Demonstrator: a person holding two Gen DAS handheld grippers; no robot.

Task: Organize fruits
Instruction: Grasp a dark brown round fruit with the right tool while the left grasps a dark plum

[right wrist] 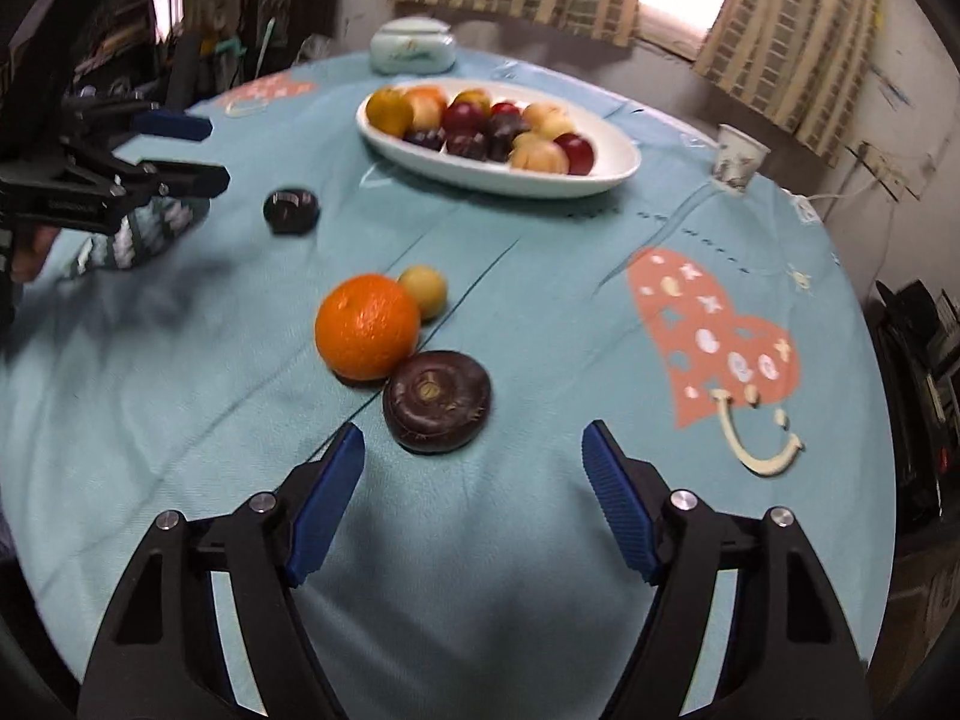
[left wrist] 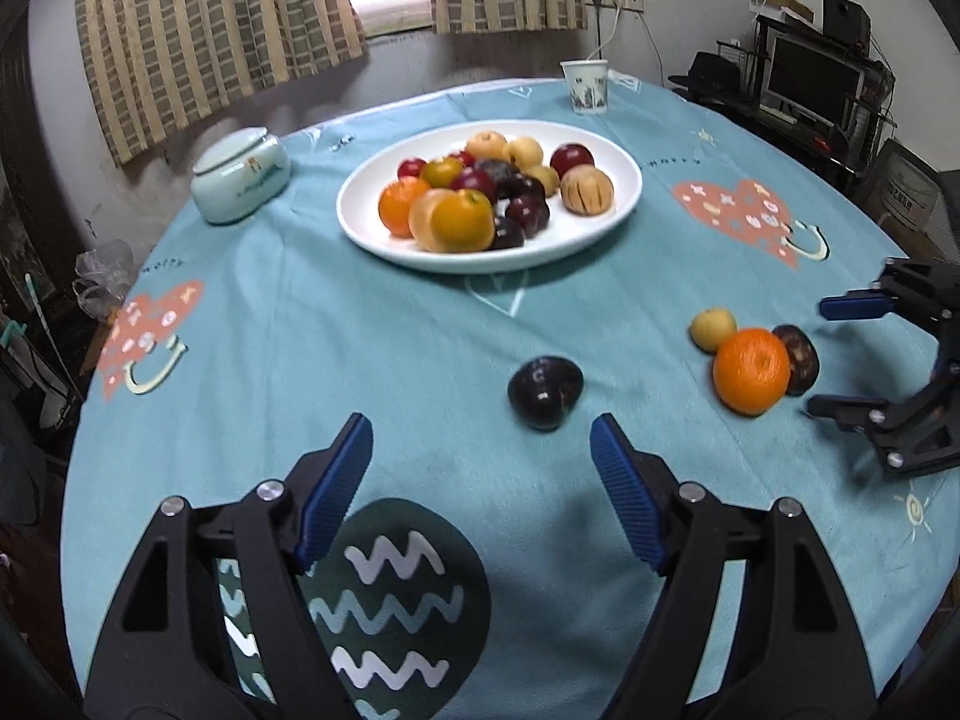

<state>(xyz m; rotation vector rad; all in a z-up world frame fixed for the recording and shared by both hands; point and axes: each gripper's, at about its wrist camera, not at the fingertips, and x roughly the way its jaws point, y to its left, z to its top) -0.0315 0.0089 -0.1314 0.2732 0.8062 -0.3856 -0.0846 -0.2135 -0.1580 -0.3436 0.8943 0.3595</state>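
Observation:
A white oval plate (left wrist: 600, 228) (right wrist: 606, 177) piled with several oranges, plums and pale fruits stands at the far middle of the round table. A dark plum (left wrist: 545, 391) (right wrist: 291, 210) lies alone on the cloth, just beyond my left gripper (left wrist: 480, 438), which is open and empty. An orange (right wrist: 367, 325) (left wrist: 751, 369), a small yellow fruit (right wrist: 423, 290) (left wrist: 713, 329) and a dark brown flat fruit (right wrist: 437, 399) (left wrist: 797, 357) lie together. My right gripper (right wrist: 473, 447) is open and empty, with the brown fruit just ahead of its fingertips.
A pale green lidded jar (left wrist: 241, 175) (right wrist: 413, 47) sits at the table's far edge. A paper cup (left wrist: 585, 86) (right wrist: 739, 157) stands beyond the plate. The teal cloth (left wrist: 360, 324) carries printed hearts. Shelves and a monitor (left wrist: 813, 78) stand past the table.

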